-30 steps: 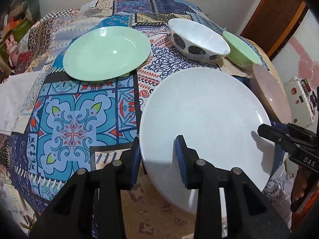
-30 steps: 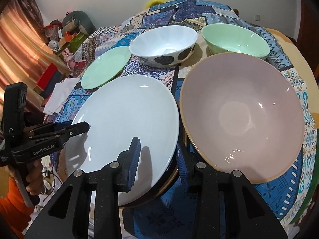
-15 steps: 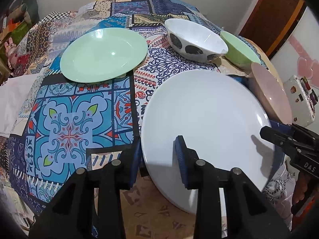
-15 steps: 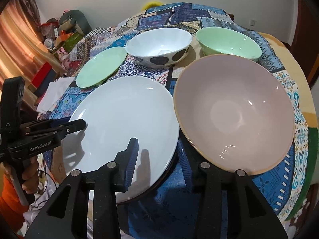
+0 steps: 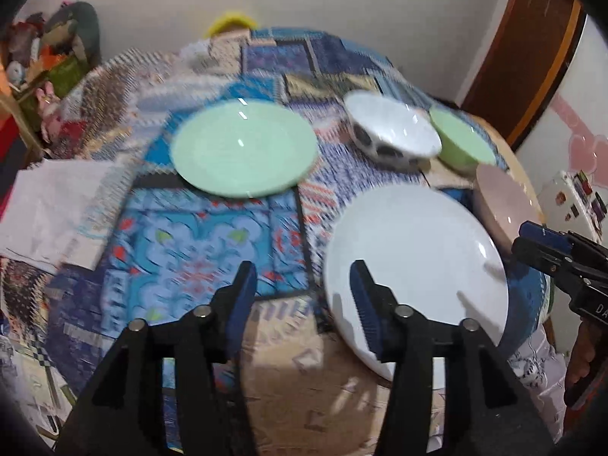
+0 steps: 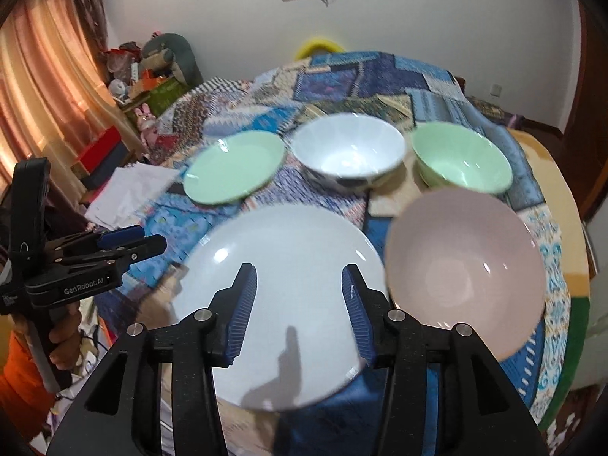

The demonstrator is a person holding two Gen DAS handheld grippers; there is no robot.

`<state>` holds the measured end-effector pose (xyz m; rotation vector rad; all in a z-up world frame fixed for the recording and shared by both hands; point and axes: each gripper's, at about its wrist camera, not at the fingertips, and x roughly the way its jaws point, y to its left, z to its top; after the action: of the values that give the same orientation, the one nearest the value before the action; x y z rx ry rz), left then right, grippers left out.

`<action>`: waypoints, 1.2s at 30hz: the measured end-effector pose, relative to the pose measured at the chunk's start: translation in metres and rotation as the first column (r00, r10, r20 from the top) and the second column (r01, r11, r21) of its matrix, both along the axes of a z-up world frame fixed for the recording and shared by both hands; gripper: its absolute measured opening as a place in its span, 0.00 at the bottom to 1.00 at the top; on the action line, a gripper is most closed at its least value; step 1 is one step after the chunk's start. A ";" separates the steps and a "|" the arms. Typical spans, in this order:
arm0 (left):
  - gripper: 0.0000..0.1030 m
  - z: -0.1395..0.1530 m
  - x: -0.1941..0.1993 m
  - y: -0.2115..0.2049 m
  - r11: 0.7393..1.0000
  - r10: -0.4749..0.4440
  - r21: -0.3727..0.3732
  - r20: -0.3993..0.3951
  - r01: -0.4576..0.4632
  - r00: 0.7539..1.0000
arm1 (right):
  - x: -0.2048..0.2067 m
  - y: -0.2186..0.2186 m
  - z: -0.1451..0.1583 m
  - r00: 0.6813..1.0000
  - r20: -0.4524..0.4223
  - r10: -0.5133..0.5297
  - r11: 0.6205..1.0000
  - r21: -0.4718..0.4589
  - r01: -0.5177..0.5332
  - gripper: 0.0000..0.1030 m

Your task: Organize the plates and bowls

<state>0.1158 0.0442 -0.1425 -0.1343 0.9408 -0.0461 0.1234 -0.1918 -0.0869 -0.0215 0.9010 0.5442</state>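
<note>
Both my left tongs and right tongs are opening, empty, over the white plate lying just below; green plate and bowls beyond look unstacked.

Even indoor light, glints on glazed dishes, motion blur throughout, fisheye-bent dark corners

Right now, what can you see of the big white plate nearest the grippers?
The white plate is large, round, plain and glossy, probably ceramic or melamine, and empty. It lies flat on the patterned tablecloth at the table's near edge, beside the pink bowl; whether their rims touch is unclear. Both grippers' jaws are opening; the left gripper and right gripper hang over its near rim without gripping it.
</note>
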 end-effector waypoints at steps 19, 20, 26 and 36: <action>0.74 0.030 0.040 0.085 0.991 0.085 0.096 0.122 -0.097 0.989 | 0.060 0.093 -0.006 0.997 -0.028 0.077 0.997 0.002 -0.077 0.60; 0.75 0.028 0.044 0.089 0.991 0.084 0.092 0.119 -0.096 0.989 | 0.064 0.097 -0.010 0.996 -0.042 0.076 0.997 -0.001 -0.076 0.60; 0.75 0.005 0.084 0.117 0.996 0.071 0.052 0.075 -0.074 0.995 | 0.089 0.114 -0.031 0.994 -0.099 0.053 0.998 -0.039 -0.058 0.60; 0.70 -0.052 0.147 0.149 0.998 0.055 0.005 -0.046 -0.055 0.997 | 0.122 0.143 -0.067 0.982 -0.172 0.081 0.981 -0.161 -0.110 0.51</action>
<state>0.2625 0.1932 -0.1941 -0.1580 0.9823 0.0096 0.2450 -0.0490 -0.1537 -0.1772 1.1110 0.5635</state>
